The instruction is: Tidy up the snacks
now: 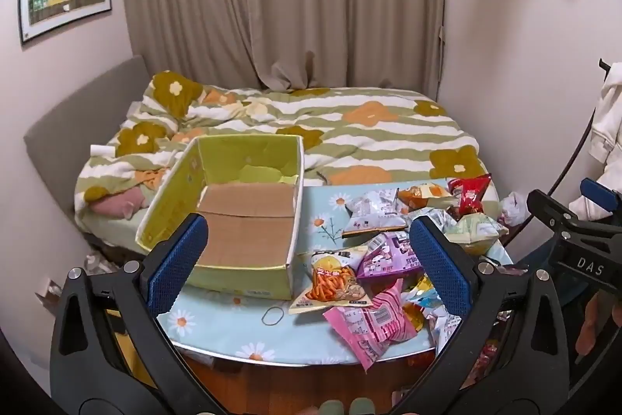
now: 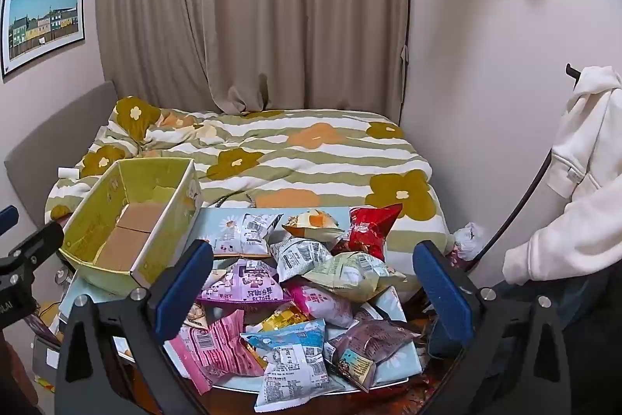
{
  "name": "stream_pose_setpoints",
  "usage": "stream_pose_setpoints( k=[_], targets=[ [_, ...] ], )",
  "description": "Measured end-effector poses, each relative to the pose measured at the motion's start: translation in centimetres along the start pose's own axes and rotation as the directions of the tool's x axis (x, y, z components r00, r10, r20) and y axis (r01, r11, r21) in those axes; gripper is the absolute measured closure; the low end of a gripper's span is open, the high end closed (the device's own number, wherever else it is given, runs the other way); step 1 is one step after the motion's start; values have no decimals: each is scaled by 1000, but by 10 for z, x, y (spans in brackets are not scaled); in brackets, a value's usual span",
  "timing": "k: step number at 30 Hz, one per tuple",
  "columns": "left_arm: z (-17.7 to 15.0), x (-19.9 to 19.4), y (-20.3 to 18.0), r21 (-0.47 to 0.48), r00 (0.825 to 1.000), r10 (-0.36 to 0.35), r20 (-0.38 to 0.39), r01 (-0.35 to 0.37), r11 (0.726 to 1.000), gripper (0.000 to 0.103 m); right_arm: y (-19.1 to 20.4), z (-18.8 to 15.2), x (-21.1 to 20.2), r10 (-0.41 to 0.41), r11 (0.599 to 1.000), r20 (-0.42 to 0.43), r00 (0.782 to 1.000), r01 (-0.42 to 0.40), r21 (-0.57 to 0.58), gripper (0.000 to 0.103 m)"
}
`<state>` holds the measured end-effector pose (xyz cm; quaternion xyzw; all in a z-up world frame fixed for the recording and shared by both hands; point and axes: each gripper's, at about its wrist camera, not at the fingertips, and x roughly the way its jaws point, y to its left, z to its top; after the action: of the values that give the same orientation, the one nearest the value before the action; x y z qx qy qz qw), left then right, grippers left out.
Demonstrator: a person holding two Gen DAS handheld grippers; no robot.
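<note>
An empty yellow-green cardboard box (image 1: 233, 220) stands on the left of a small table with a blue daisy cloth (image 1: 233, 317); it also shows in the right wrist view (image 2: 128, 240). A pile of snack packets lies to its right: an orange-print packet (image 1: 334, 284), a purple one (image 1: 388, 255), a pink one (image 1: 373, 329), a red one (image 2: 371, 230). My left gripper (image 1: 307, 267) is open and empty, above the table's front between box and pile. My right gripper (image 2: 313, 288) is open and empty above the pile.
A bed with a striped flower quilt (image 1: 311, 127) lies just behind the table. A rubber band (image 1: 273, 316) lies on the cloth. A white hoodie (image 2: 575, 189) hangs at the right. Curtains and walls stand behind.
</note>
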<state>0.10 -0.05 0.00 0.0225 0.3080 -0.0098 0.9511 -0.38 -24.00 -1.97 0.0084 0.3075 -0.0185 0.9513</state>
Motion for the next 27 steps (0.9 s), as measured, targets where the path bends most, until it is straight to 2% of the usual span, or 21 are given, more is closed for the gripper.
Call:
stream_pose_setpoints(
  k=[7, 10, 27],
  targets=[
    [-1, -5, -8, 1, 999, 25, 22, -25, 1000, 0, 0, 0, 3, 10, 1000, 3, 1000, -10, 9, 0],
    [0, 2, 4, -28, 1000, 15, 19, -15, 999, 0, 2, -3, 3, 9, 1000, 10, 1000, -9, 4, 0],
    [5, 6, 3, -40, 999, 13, 32, -12, 999, 0, 7, 2, 10, 22, 1000, 13, 1000, -21, -5, 0]
  ],
)
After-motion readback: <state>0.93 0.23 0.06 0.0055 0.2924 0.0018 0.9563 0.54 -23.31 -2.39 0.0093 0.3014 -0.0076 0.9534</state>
